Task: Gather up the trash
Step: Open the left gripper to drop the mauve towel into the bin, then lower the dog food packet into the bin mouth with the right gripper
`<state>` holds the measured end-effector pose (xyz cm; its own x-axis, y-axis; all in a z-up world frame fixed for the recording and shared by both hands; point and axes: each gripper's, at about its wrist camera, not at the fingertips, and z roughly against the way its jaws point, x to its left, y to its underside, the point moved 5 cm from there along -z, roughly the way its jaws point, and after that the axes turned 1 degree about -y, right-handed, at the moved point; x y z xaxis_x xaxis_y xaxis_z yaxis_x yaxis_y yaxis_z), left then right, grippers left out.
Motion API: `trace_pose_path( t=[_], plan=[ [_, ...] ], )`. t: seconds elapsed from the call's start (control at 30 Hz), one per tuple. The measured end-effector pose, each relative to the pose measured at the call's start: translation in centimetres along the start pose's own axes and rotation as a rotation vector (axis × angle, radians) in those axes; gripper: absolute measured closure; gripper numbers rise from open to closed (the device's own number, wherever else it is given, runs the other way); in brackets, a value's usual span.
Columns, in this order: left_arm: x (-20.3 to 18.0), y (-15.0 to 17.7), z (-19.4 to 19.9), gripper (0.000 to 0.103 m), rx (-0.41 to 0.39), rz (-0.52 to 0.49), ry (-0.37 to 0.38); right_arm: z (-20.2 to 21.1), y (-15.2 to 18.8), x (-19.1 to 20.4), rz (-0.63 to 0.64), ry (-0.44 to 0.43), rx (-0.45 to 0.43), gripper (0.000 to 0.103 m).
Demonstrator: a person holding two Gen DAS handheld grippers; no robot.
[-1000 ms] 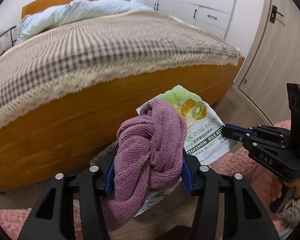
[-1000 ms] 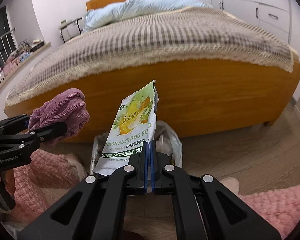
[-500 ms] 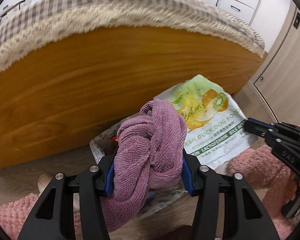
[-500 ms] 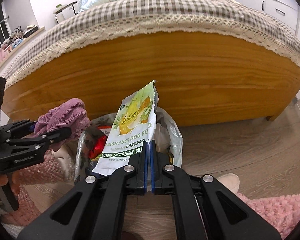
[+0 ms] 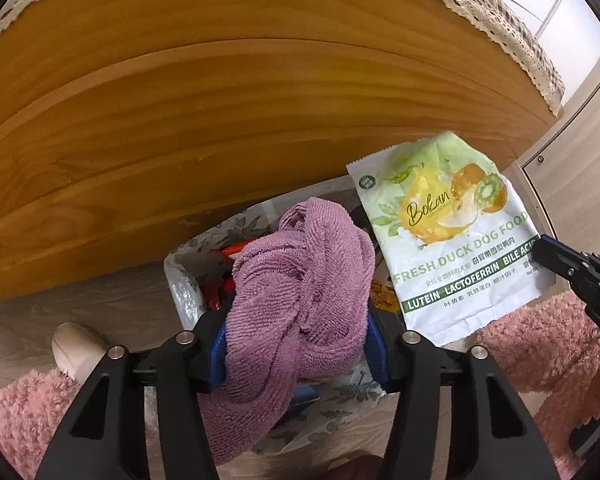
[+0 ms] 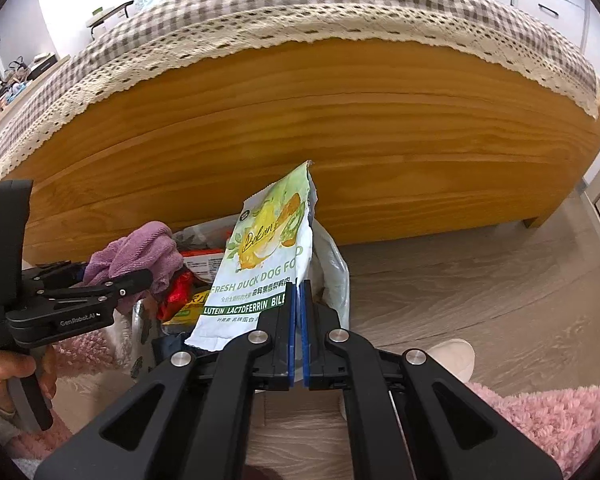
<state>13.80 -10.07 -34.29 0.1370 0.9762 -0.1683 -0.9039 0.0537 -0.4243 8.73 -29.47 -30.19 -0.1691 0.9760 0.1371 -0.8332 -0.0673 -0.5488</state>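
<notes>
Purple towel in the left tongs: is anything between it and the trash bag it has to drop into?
Nothing visible blocks it. The purple towel hangs directly over the open trash bag, with only wrappers already inside below. The dog food pouch, pinched in the right tongs, sits off to the side.

Mauve terry cloth [image 5: 300, 296]; white-green printed pouch [image 5: 452, 240] at 3 o'clock; brown-white checked, lace-edged bedspread [image 6: 340, 4]; pink fluffy rug [image 6: 540, 420].

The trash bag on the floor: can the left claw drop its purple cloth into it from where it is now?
Probably yes. The left claw, its jaws opening with the purple cloth between them, hangs right over the trash bag. The dog food pouch in the right claw is off to one side, not beneath it.
</notes>
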Motion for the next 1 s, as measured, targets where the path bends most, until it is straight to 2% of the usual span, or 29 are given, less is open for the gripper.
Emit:
trace_pose_path(
  t=[0.1, 0.2, 0.23, 0.27, 0.53, 0.77, 1.0],
  plan=[
    [0.1, -0.2, -0.3, 0.038, 0.003, -0.003, 0.001, -0.3, 0.1, -0.2, -0.008, 0.005, 0.006, 0.101],
    [0.3, -0.7, 0.1, 0.019, 0.006, 0.019, 0.003, -0.3, 0.2, -0.2, -0.011, 0.009, 0.003, 0.101],
    [0.5, -0.9, 0.4, 0.010, 0.002, 0.030, -0.006, -0.3, 0.3, -0.2, -0.012, 0.010, 0.001, 0.101],
    [0.8, -1.0, 0.7, 0.008, -0.003, 0.043, -0.013, -0.3, 0.3, -0.3, -0.014, 0.012, -0.001, 0.101],
    [2.2, -0.8, 1.8, 0.007, -0.013, 0.108, -0.038, 0.1, 0.5, -0.3, -0.012, 0.018, -0.005, 0.101],
    [2.4, -0.8, 3.4, 0.007, -0.034, 0.099, -0.076, -0.1, 0.4, 0.0, -0.006, 0.009, -0.002, 0.101],
    [2.2, -1.2, 5.2, 0.007, -0.091, 0.091, -0.095, -1.3, 0.3, 1.2, 0.025, -0.006, 0.011, 0.101]
  ],
)
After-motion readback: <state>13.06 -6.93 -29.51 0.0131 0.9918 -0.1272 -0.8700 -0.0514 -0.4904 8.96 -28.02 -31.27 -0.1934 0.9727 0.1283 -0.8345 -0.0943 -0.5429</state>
